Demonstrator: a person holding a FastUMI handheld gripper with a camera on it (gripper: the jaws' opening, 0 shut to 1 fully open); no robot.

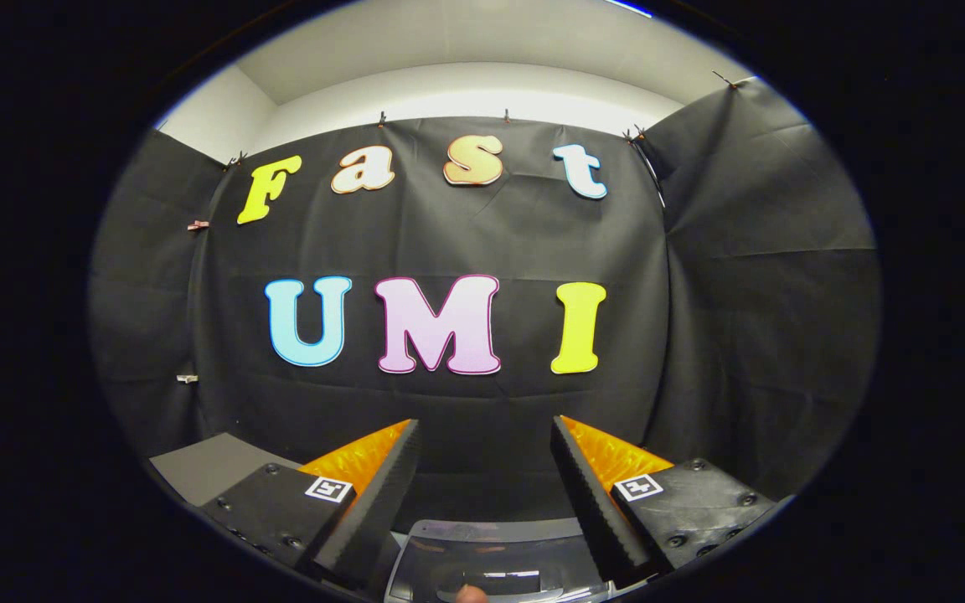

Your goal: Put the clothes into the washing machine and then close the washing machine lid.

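A: Judging progress from this angle. Hand-held gripper (484, 421) held about level and aimed at the black booth wall, fingers (382, 494) spread wide apart. Released, gripping nothing, nothing between the tips.

B: And the washing machine?

A: Low down, between the finger bases and partly under them. Just a slice of a translucent greyish moulded panel, glossy, with a recess like a handle. Most likely the washing machine lid (491, 557). Seems to lie roughly flat, so perhaps closed, but too little on show to be sure.

B: Whereabouts of the clothes?

A: Cannot tell. Possibly inside under that panel, possibly somewhere below the fingers. No cloth caught in the jaws, at any rate.

B: Anything else nearby?

A: Corner of a grey bench (206, 469) just beyond the left finger, against the wall. Also a small pale rounded shape (471, 594) at the near rim of the panel. Maybe a fingertip, but too small to call.

B: So how far along?

A: Two readings. Either right at the start, with nothing picked up and everything left to do, or at the very end, with the load in and the lid down. Leaning toward one of those ends rather than the middle, given empty open fingers raised clear of the machine.

B: And what would settle it?

A: Tipping the view down toward the drum and the bench.
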